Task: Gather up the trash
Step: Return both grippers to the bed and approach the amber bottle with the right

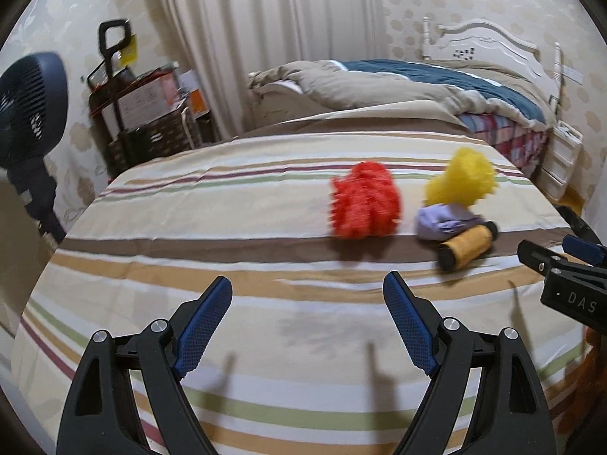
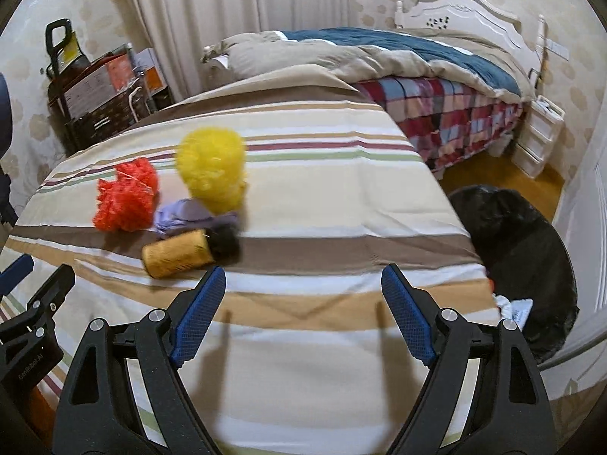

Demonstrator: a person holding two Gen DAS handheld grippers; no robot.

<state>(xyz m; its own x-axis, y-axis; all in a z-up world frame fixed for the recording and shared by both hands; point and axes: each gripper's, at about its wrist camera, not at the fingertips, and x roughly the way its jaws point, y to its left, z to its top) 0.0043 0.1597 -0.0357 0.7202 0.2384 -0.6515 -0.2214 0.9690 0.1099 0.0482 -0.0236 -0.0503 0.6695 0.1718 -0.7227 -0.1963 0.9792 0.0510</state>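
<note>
A: Status? Looks like approach, nothing picked yet.

B: Agreed. Left gripper (image 1: 307, 290) and right gripper (image 2: 303, 280) both wide open, empty, above the striped bed (image 2: 322, 204).

A: Trash?

B: Clustered ahead: red pom-pom (image 1: 366, 201), yellow pom-pom (image 2: 212, 170), purple scrap (image 2: 189, 216), yellow thread spool (image 2: 178, 252). Spool sits just ahead-left of the right gripper.

A: Next?

B: Probably drop onto the spool and close across it.

A: Bin?

B: Black bag bin (image 2: 523, 250), right of the right gripper. White scrap at its edge, rest too dark.
</note>
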